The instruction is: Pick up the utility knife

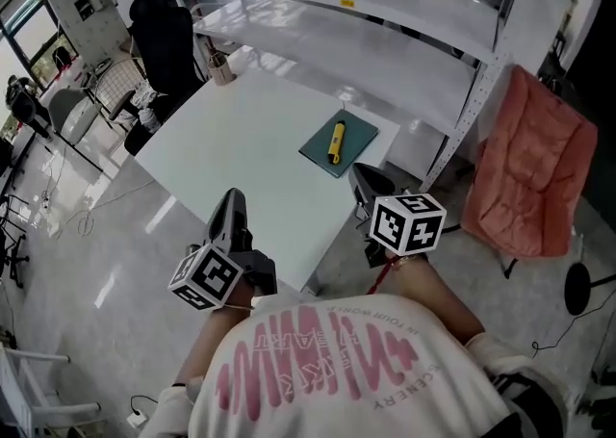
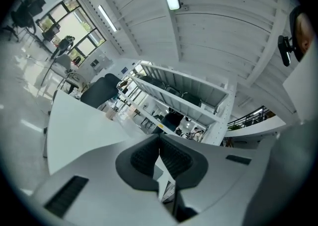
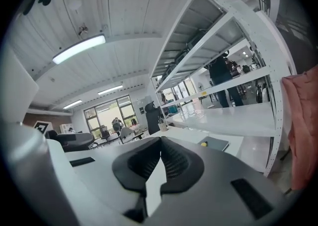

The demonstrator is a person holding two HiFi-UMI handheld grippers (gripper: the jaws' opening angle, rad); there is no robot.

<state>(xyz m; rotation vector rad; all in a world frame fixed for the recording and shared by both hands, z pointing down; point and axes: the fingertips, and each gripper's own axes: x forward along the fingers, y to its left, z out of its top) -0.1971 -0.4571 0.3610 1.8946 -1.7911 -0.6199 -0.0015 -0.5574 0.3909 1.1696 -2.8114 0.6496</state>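
On the smooth white desk (image 1: 252,134), toward its far right corner, we see the slim yellow utility knife (image 1: 335,141) lying on a flat dark-green square mat (image 1: 358,130). We hold the left hand-held gripper (image 1: 231,200) and the right hand-held gripper (image 1: 364,176) near the closest corner, ribbed black pads (image 3: 175,158) pressed together, empty. Pink print on our white shirt (image 1: 337,369) is unreadable.

White shirt (image 1: 332,369), pink lettering; checkered marker cubes (image 1: 408,222).

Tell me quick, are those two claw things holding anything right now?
Left gripper: closed, holding nothing.
Right gripper: closed, holding nothing; the utility knife is not yet picked up.
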